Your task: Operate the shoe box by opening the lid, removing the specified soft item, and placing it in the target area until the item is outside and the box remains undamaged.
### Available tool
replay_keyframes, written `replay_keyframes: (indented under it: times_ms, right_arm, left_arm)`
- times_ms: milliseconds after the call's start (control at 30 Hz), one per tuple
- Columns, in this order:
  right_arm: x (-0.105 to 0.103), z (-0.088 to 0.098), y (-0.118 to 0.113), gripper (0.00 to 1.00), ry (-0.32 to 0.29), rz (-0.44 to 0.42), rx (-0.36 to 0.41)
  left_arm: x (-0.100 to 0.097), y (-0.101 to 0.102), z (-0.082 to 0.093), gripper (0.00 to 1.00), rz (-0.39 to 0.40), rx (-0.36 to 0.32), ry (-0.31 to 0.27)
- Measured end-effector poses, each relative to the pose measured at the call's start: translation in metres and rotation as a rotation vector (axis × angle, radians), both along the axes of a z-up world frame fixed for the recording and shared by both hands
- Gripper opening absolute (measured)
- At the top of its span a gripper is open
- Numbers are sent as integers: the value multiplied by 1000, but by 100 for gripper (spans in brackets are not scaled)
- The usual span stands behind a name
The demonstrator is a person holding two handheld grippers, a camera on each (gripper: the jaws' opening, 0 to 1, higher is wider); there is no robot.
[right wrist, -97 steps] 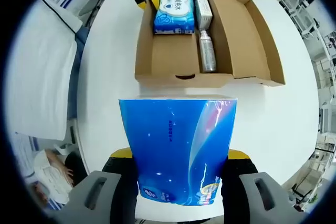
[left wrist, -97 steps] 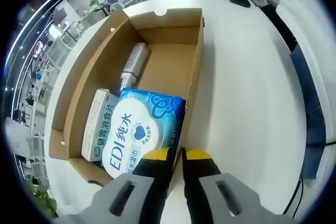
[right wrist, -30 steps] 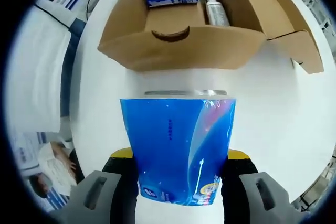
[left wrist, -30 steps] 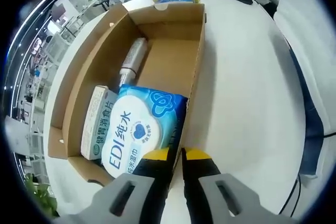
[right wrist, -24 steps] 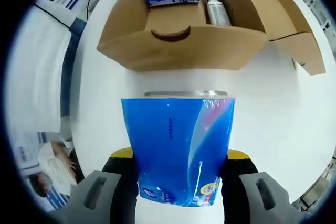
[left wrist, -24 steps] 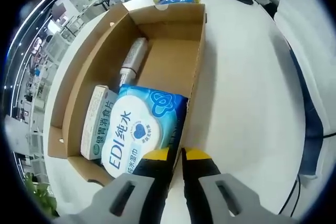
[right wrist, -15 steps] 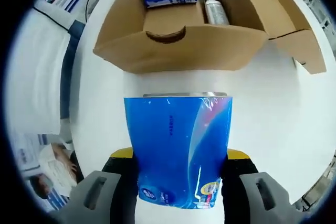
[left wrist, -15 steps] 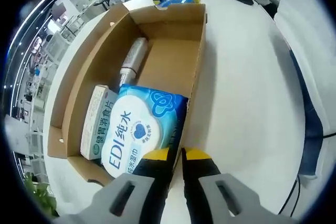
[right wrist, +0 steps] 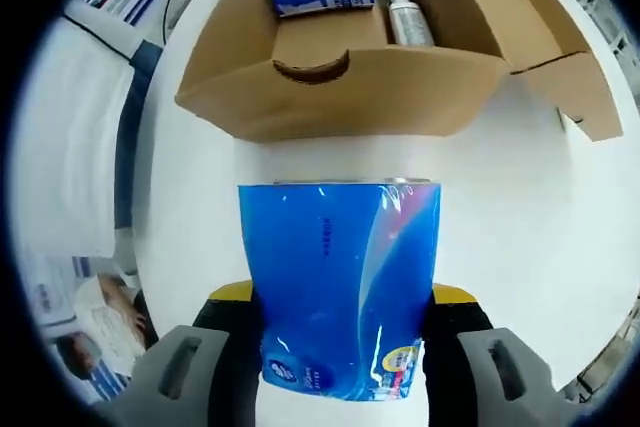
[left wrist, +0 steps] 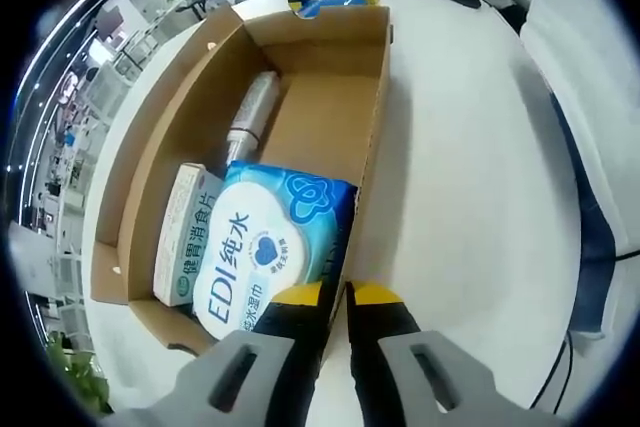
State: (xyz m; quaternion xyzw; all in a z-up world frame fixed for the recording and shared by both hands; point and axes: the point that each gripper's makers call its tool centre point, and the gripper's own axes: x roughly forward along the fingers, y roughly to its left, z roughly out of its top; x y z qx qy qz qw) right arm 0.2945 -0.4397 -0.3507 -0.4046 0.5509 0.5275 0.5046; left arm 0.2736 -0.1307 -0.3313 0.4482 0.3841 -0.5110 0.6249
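Right gripper [right wrist: 340,319] around tissue pack [right wrist: 338,287] (snug)

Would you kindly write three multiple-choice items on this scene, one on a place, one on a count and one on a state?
1. Where is the blue tissue pack?
A. Inside the shoe box
B. Outside the shoe box, between the right tool's jaws
C. Lying on the box lid

2. How many items lie in the shoe box?
A. One
B. Three
C. Five

3. What is the state of the left tool?
A. Wide open above the table
B. Holding the metal bottle
C. Closed on the shoe box's side wall

Answers:
1. B: the right tool grips the pack over the white table, in front of the box.
2. B: a wet wipes pack, a small white carton and a metal bottle.
3. C: its jaws pinch the wall's near end.
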Motion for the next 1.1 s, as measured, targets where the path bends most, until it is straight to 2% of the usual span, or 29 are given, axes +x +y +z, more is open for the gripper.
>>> replay_keyframes:
  times_ms: [767,1100]
  right_arm:
    - [-2,0,2,68,21,10,16]
    - [0,3,3,72,2,13,22]
  left_arm:
    - [0,0,1,8,0,-2,1]
    - [0,0,0,8,-1,-1,0]
